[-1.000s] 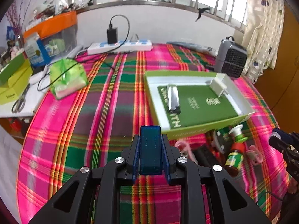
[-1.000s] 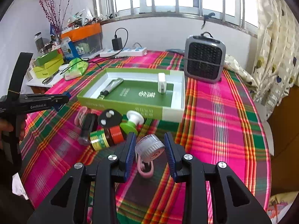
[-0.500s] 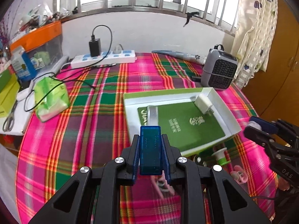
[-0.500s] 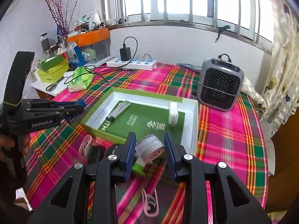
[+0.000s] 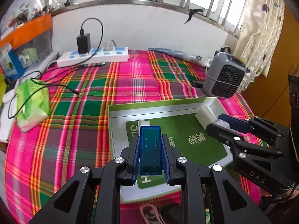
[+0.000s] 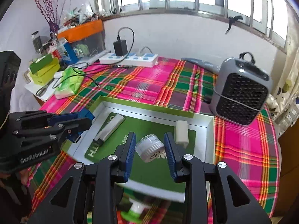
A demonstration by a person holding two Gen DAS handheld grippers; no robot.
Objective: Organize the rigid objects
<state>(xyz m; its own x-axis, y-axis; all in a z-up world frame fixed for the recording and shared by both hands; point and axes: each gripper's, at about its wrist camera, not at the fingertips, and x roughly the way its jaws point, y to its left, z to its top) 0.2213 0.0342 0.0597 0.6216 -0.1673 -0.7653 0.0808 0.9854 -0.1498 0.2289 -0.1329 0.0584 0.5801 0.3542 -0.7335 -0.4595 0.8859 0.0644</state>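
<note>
My left gripper (image 5: 150, 150) is shut on a translucent blue plastic stick (image 5: 150, 147), held over the near left part of the green-rimmed box (image 5: 158, 106). My right gripper (image 6: 150, 145) is shut on a small white jar with a ribbed cap (image 6: 150, 147), above the box's green insert (image 6: 149, 166). Inside the box (image 6: 145, 102) lie a silver lighter-like bar (image 6: 109, 127) and a white plug adapter (image 6: 180, 131). The right gripper (image 5: 222, 125) shows at the right of the left wrist view; the left gripper (image 6: 78, 119) shows at the left of the right wrist view.
A grey mini heater (image 6: 241, 97) stands right of the box. A power strip with a black charger (image 5: 93, 56), a green tissue pack (image 5: 31, 100) and cables lie on the plaid cloth (image 5: 78, 134). A green-capped bottle (image 6: 136, 210) and pink clips (image 5: 149, 213) lie before the box.
Both grippers have moved forward with their loads, from above the loose items in front of the box to above the box's inside. The grips have not changed.
</note>
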